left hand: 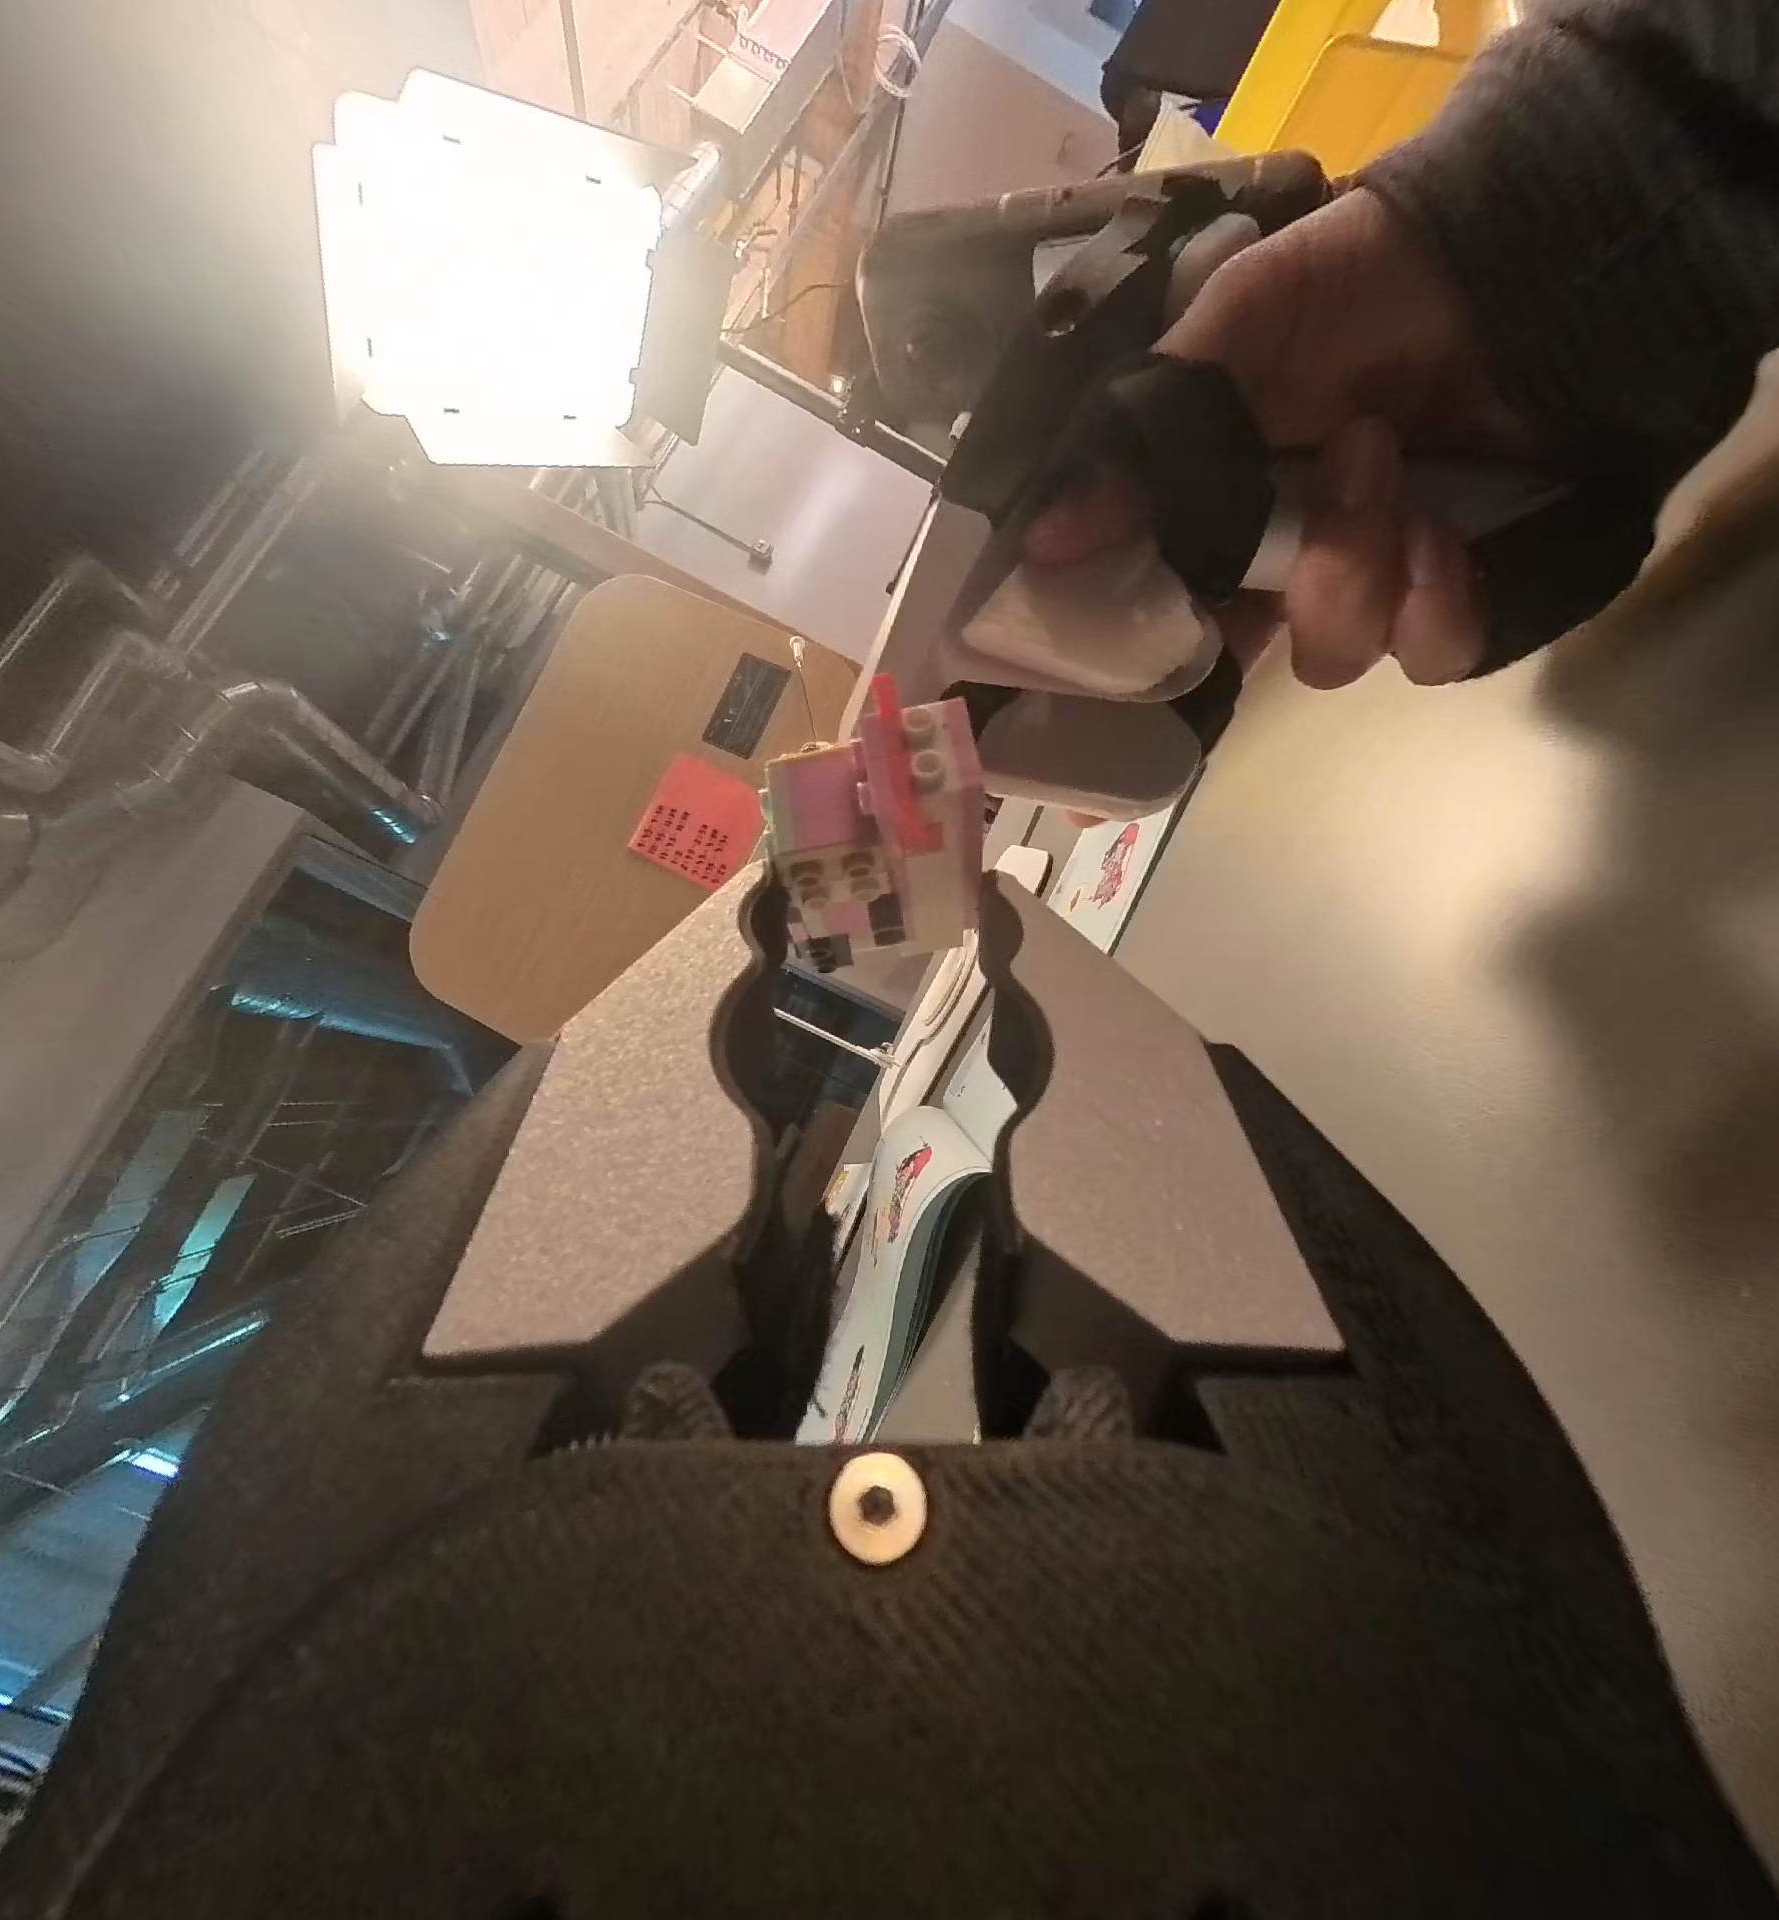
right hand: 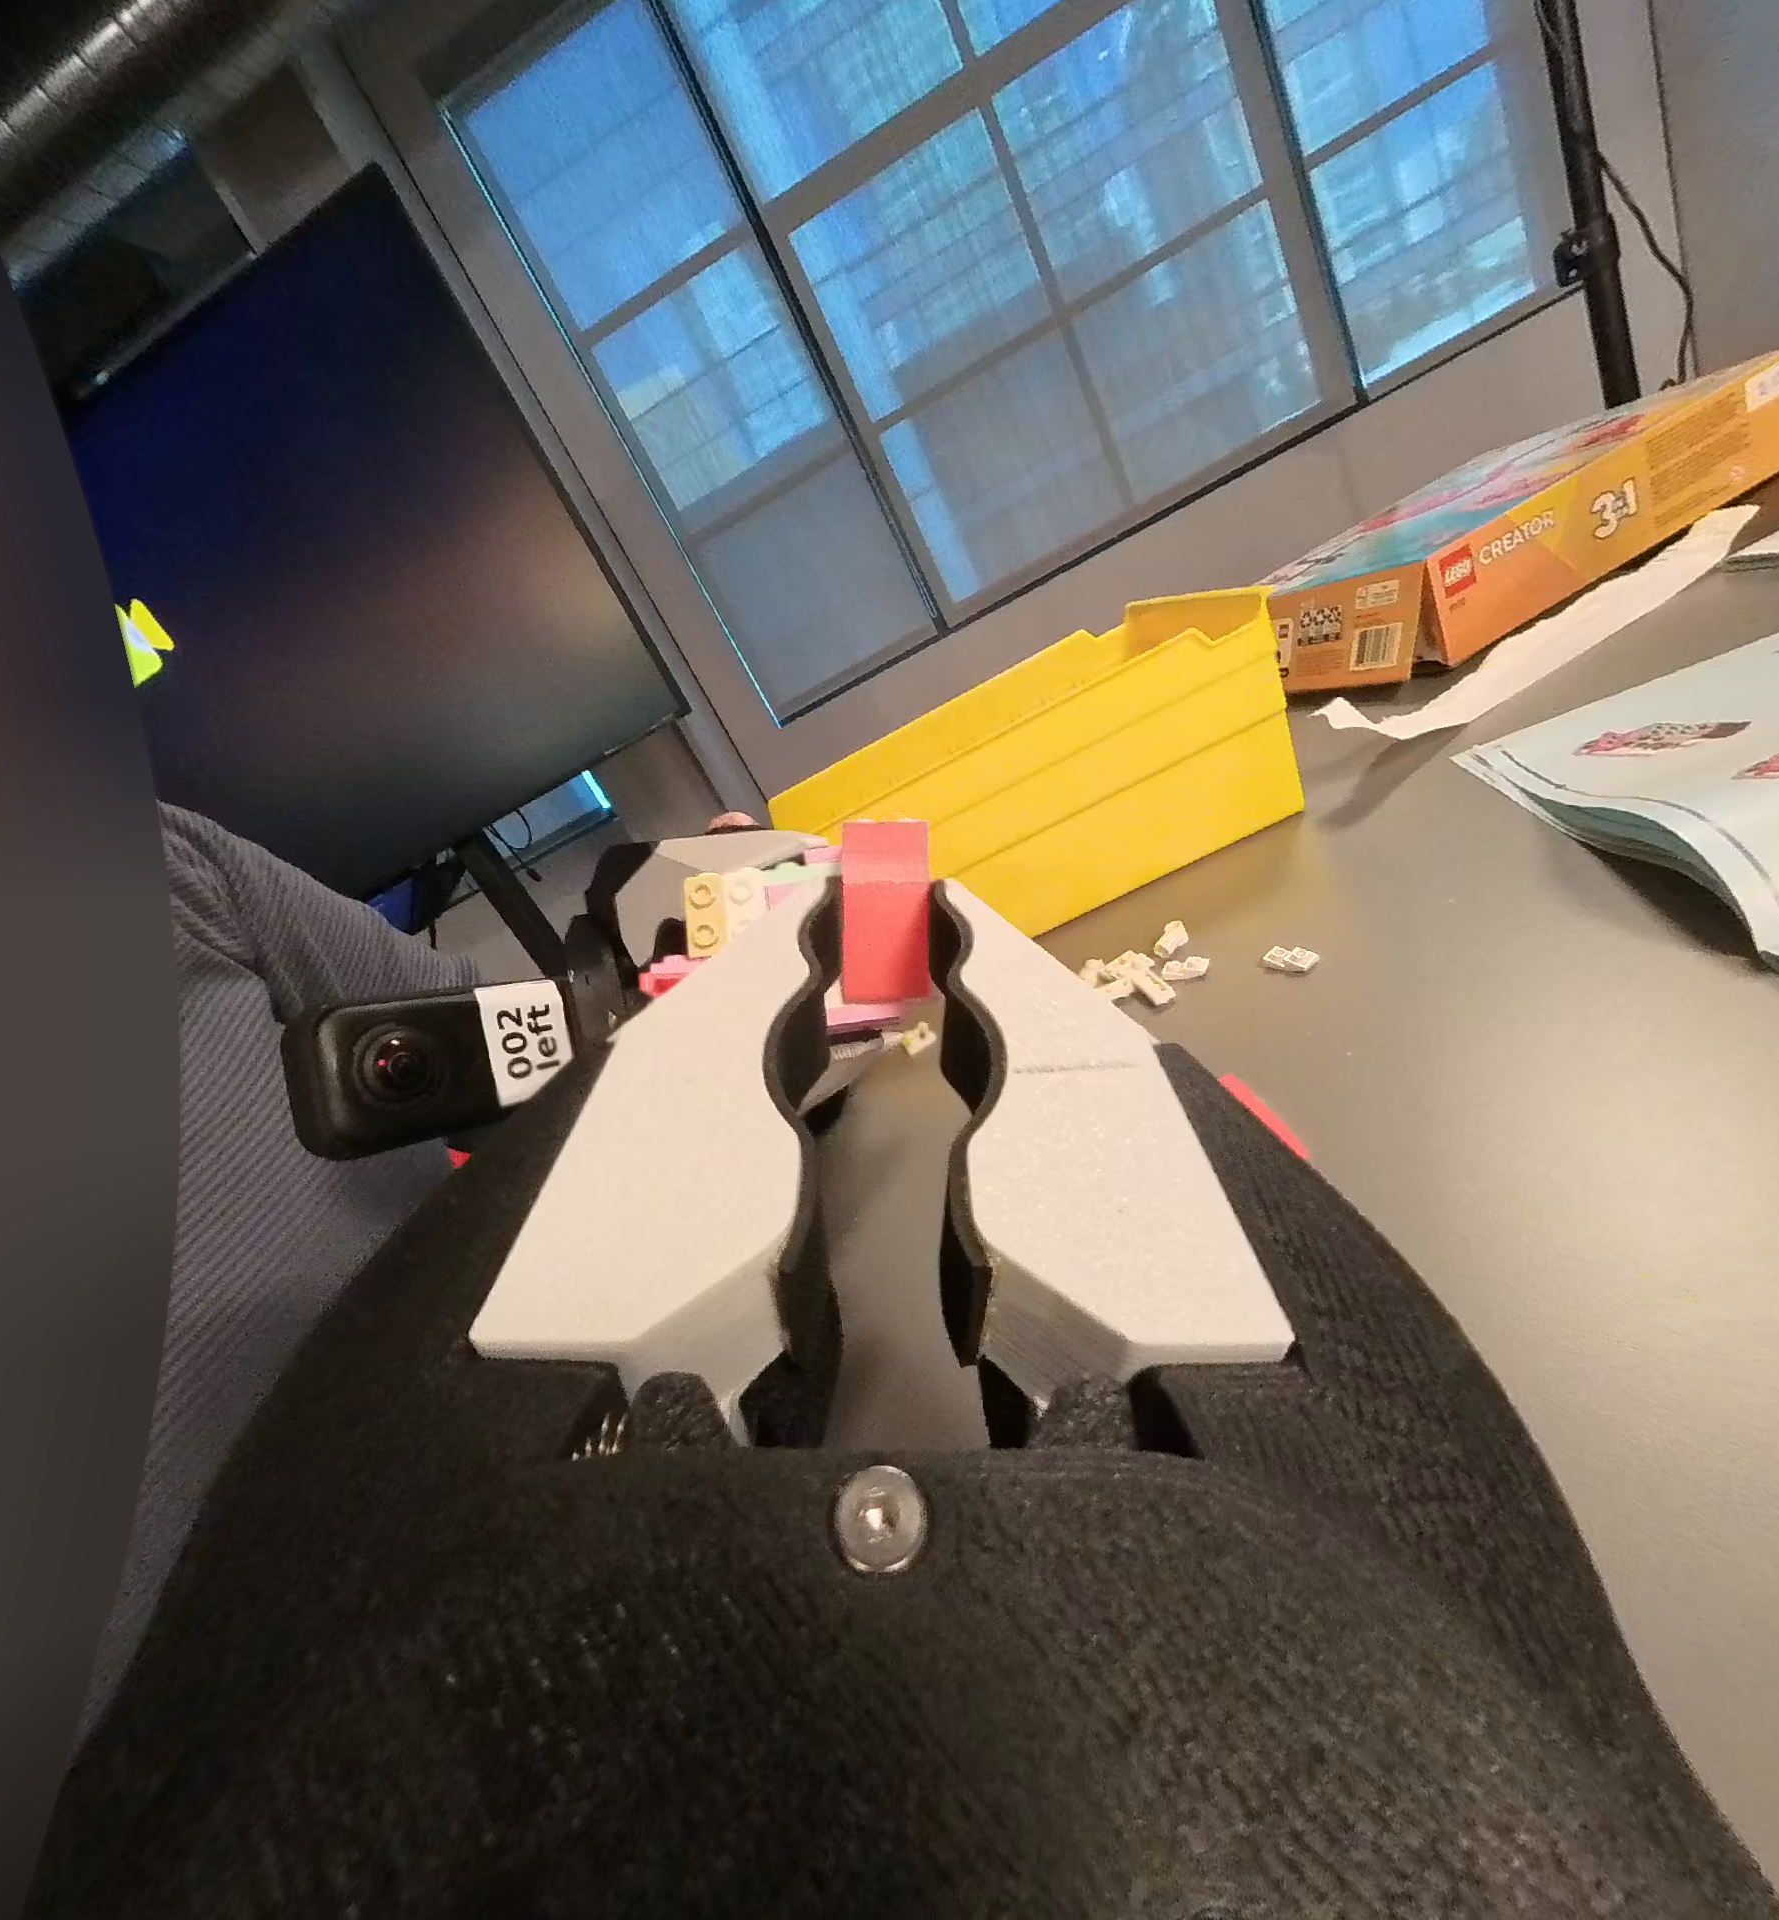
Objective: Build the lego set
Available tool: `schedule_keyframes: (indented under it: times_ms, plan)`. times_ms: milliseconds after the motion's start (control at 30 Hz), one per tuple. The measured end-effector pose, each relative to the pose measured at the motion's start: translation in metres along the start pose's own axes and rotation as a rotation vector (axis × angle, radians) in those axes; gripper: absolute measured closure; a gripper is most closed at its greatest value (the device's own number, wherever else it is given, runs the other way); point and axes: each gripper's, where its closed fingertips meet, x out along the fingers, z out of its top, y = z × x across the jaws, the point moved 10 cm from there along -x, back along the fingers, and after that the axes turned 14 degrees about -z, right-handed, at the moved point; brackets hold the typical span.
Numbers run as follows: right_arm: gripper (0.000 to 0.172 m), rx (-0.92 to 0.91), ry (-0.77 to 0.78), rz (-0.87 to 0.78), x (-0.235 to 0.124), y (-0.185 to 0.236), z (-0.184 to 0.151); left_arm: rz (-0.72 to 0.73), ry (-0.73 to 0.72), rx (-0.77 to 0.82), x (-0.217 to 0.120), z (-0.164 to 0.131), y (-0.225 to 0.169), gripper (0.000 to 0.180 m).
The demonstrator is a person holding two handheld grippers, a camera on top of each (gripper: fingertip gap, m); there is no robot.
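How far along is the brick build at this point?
Done: a small pink, lilac and grey brick model is already several layers together, gripped by the left gripper. In hand: the right gripper pinches a red brick right at the model; whether it is seated cannot be told. Left: pale loose pieces lie on the table near the yellow bin.

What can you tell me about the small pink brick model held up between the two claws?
The brick model is a small, unfinished build of studded plastic bricks, mostly pink and lilac with pale green, cream, grey and a few dark pieces. It hangs tilted in the air above the grey table. The left claw grips its lower end, and the right claw pinches a red brick against its side.
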Motion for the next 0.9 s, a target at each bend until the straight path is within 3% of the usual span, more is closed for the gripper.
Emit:
schedule_keyframes:
  times_ms: [267, 467, 767, 900]
  plan:
    - [0.158, -0.089, 0.090, 0.031, -0.009, 0.003, 0.001, -0.055, -0.061, 0.071, -0.003, 0.004, -0.005, 0.145]
    - [0.158, -0.032, 0.202, 0.121, -0.015, -0.002, -0.004, -0.138, -0.109, 0.115, -0.004, 0.004, -0.012, 0.145]
    - [0.158, -0.030, 0.184, 0.186, -0.012, 0.003, -0.006, -0.084, -0.124, 0.232, -0.009, 0.006, -0.013, 0.143]
    - [0.158, -0.047, 0.183, 0.193, -0.008, 0.006, -0.008, -0.082, -0.097, 0.195, -0.007, 0.004, -0.010, 0.134]
